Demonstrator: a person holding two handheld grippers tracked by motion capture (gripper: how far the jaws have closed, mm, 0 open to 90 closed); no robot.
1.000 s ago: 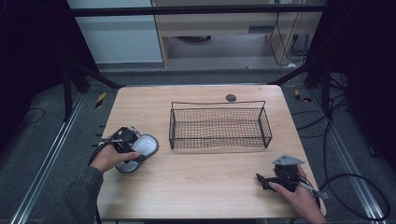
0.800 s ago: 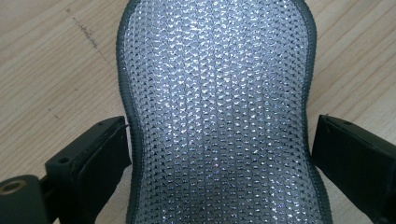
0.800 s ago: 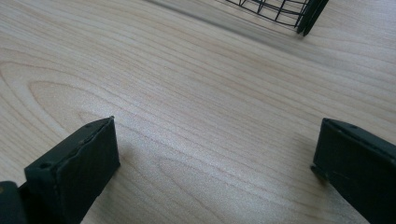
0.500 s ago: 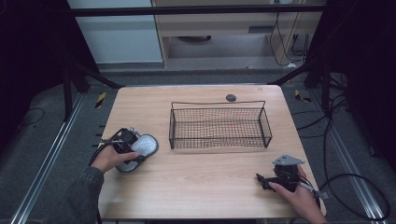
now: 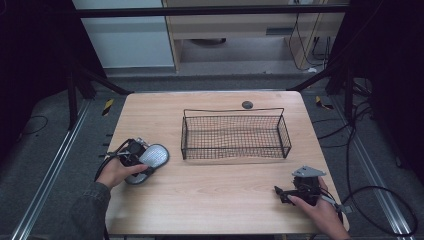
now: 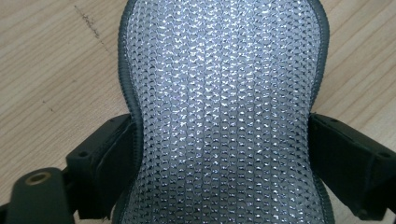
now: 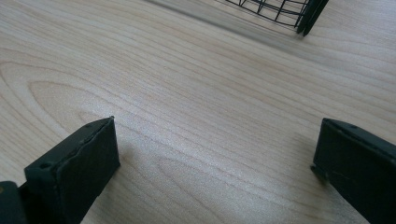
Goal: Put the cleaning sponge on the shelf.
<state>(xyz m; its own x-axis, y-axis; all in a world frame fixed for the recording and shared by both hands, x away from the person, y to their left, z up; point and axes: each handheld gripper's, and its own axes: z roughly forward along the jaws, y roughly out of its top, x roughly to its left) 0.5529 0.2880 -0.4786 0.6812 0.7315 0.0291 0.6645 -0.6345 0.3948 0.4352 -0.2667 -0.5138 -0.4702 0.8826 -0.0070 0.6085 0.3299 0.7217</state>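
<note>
Now, progress: the pick-up is just made; the lift and any carry to the black wire basket (image 5: pixel 234 135) look still ahead.
Left gripper (image 5: pixel 136 156): its fingers have just been closing and now clasp the narrow waist of the silvery mesh pad with a grey rim (image 6: pixel 224 112).
Pad: peanut-shaped, glinting weave, flat on the pale wooden desk (image 5: pixel 220 195) near its left edge.
Right gripper (image 7: pixel 215 158): fingers spread, nothing between.
</note>
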